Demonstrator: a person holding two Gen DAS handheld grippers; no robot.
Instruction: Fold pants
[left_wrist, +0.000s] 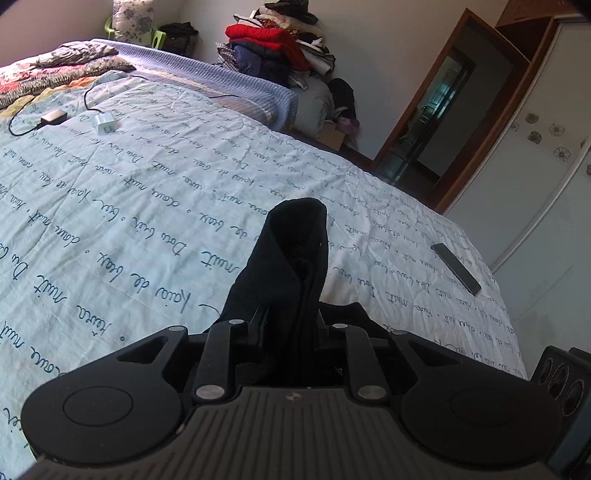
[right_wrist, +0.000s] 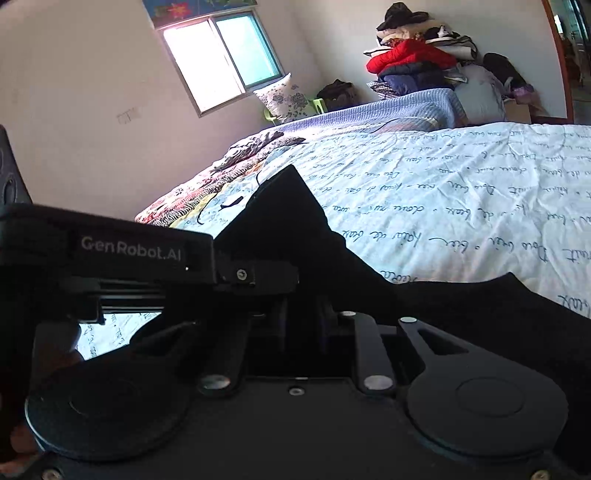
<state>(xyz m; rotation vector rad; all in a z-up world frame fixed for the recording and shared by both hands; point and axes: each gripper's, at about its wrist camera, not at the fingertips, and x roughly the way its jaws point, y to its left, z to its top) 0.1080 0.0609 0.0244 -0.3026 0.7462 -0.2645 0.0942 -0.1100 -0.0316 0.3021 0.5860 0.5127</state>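
Note:
The black pants (left_wrist: 291, 258) rise as a folded ridge out of my left gripper (left_wrist: 291, 317), which is shut on them; the cloth hides its fingertips. In the right wrist view the pants (right_wrist: 480, 306) stand up in a peak and drape off to the right over the bed. My right gripper (right_wrist: 303, 314) is shut on that cloth, and the fabric covers its fingers. The left gripper's housing (right_wrist: 129, 254) reaches in from the left and meets the same peak of cloth, close beside the right gripper.
The bed's pale blue quilt (left_wrist: 147, 206) with script print spreads ahead. A dark phone (left_wrist: 456, 267) lies near its right edge. A white charger (left_wrist: 104, 123) and a grey adapter (left_wrist: 53, 117) with cables lie far left. A clothes pile (left_wrist: 273, 40), a doorway (left_wrist: 443, 110) and a window (right_wrist: 221, 55) are beyond.

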